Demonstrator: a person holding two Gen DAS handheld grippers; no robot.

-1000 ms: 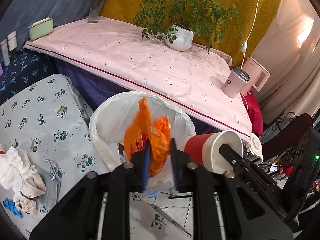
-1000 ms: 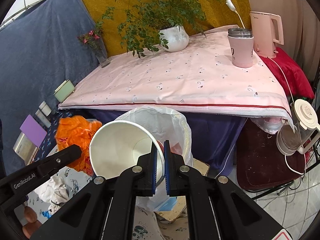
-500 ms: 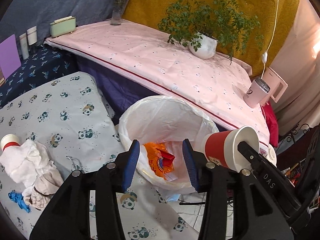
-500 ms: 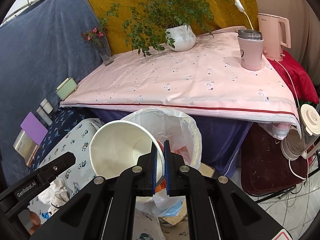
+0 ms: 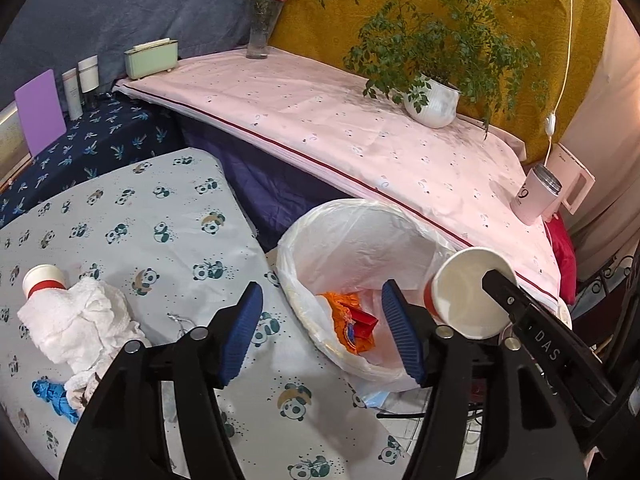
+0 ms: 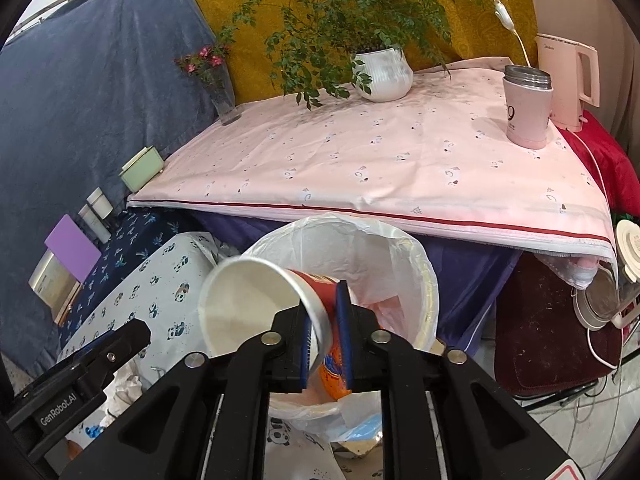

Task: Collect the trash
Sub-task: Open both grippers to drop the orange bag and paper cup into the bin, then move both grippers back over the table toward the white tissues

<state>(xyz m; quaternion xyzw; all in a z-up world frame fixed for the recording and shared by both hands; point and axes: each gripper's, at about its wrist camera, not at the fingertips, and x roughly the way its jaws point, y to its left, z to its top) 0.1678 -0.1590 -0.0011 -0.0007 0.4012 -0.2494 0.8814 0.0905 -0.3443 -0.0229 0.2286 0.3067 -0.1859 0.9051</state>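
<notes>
The left gripper [image 5: 322,330] hangs over the near rim of the round bin lined with a thin white plastic bag [image 5: 360,224], its blue ribbed jaws wide apart and opening, with nothing between them. Down inside the bin lies the crumpled orange plastic wrapper [image 5: 346,320], on the near side of the liner with a small red scrap on top of it.

The right gripper [image 6: 326,336] is above the same bin. Its jaws are opening, and the wall of the red-and-white paper cup [image 6: 256,300] is between them; the cup is tipped on its side, its white mouth turned to the left and toward the camera, its red base pointing over the bin's opening. From this angle it is hard to say whether the pads touch the rim, though a gap seems to show on one side.

To the left of the bin stands a low surface under a grey cloth printed with pandas [image 5: 132,232]. On its near left part are a heap of white tissues [image 5: 76,328], a second red-and-white paper cup [image 5: 42,278] lying on its side just beyond the heap, and a crumpled blue scrap [image 5: 56,396] nearer the camera.

Beyond the bin is a table covered with a pink cloth [image 5: 320,128].
</notes>
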